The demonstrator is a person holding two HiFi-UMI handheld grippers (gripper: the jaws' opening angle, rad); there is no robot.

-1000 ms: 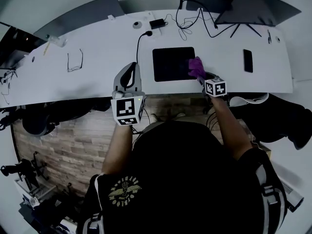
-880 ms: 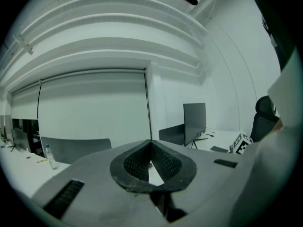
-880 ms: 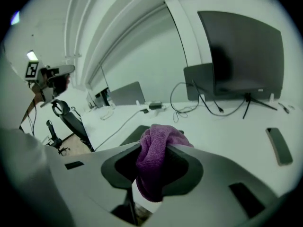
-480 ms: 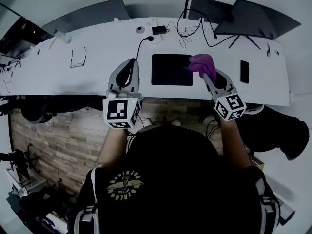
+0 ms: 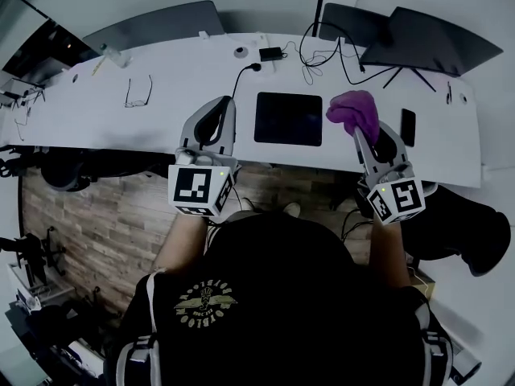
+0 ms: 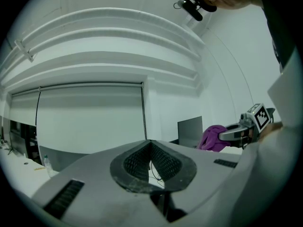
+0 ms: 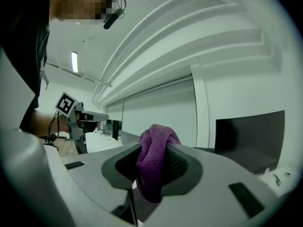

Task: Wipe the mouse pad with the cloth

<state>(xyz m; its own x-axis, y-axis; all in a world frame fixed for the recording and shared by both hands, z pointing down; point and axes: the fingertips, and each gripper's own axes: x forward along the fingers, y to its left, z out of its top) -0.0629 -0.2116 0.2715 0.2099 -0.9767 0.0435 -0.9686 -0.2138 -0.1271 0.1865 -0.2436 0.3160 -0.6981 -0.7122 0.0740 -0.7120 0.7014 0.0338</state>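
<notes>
Clamps the fingers of the right gripper point(image 5: 362, 135) on the bunched purple cloth point(image 5: 354, 109), tilted upward, just right of the black mouse pad point(image 5: 288, 119) on the white surface point(image 5: 177, 107). Holds the fingers of the left gripper point(image 5: 217, 112) pressed together on nothing, left of the pad.
</notes>
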